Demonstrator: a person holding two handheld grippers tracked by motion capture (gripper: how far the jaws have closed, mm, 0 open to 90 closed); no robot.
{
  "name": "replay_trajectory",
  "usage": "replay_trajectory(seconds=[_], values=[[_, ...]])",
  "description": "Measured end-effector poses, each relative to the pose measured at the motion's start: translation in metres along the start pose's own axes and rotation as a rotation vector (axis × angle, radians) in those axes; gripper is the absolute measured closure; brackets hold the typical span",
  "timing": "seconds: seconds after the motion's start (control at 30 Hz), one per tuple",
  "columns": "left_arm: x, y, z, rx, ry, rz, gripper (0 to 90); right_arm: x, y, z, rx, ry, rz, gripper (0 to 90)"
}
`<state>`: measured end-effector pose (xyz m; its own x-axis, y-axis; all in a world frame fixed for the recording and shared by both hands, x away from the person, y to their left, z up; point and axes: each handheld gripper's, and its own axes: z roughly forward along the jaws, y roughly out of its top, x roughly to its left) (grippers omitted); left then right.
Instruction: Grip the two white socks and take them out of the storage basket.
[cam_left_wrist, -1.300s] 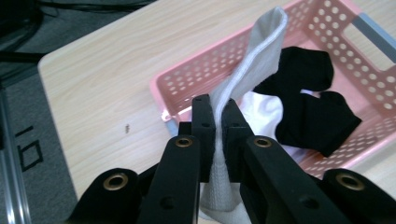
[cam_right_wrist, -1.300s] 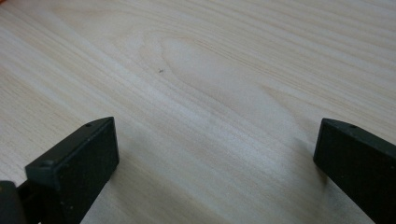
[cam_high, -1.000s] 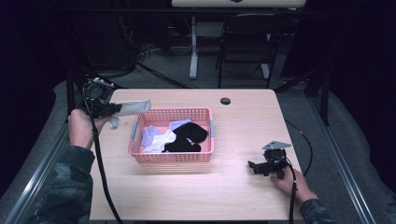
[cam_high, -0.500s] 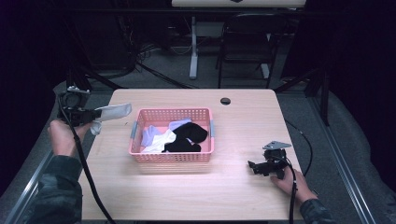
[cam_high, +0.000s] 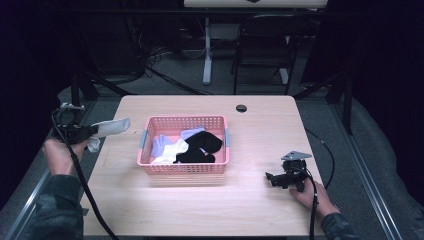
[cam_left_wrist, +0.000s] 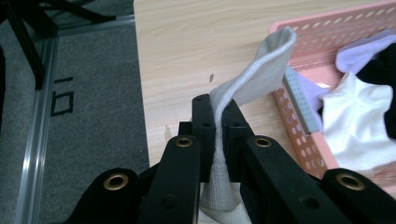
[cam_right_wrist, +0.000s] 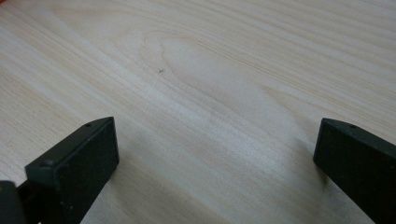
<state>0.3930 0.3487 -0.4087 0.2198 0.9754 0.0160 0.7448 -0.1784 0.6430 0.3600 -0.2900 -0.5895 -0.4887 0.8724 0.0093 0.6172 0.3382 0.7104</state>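
While the right gripper (cam_high: 274, 179) rests splayed wide, the left gripper (cam_left_wrist: 217, 109) pinches a pale grey, ribbed, twisted sock (cam_left_wrist: 261, 72).

Sock (cam_left_wrist: 261, 74): pale grey knitted cloth, ribbed, matt. Basket (cam_high: 184, 167): pink perforated plastic, slight sheen. Table (cam_high: 260, 130): light wood-grain top, smooth, matt. Left gripper (cam_left_wrist: 217, 116): matt black plastic jaws, brass-coloured metal rivets. Floor (cam_left_wrist: 88, 93): rough grey carpet.

Basket (cam_high: 183, 169) sits mid-bench (cam_high: 260, 210) with socks (cam_high: 200, 146) inside, one sock (cam_high: 110, 127) held off its left, right gripper (cam_high: 272, 179) right.
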Motion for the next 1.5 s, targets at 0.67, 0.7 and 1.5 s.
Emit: replay_trajectory(seconds=[0.67,0.7,1.5], values=[[0.012,-0.043,0.049,0.125,0.013,-0.073,86.9,0.000,0.000,0.000,-0.001,-0.001,0.001,0.0],[0.012,-0.045,0.052,0.129,0.011,-0.076,86.9,0.000,0.000,0.000,-0.001,-0.002,0.001,0.0],[0.006,-0.077,0.096,0.233,-0.051,-0.088,85.9,0.000,0.000,0.000,-0.001,-0.002,0.001,0.0]])
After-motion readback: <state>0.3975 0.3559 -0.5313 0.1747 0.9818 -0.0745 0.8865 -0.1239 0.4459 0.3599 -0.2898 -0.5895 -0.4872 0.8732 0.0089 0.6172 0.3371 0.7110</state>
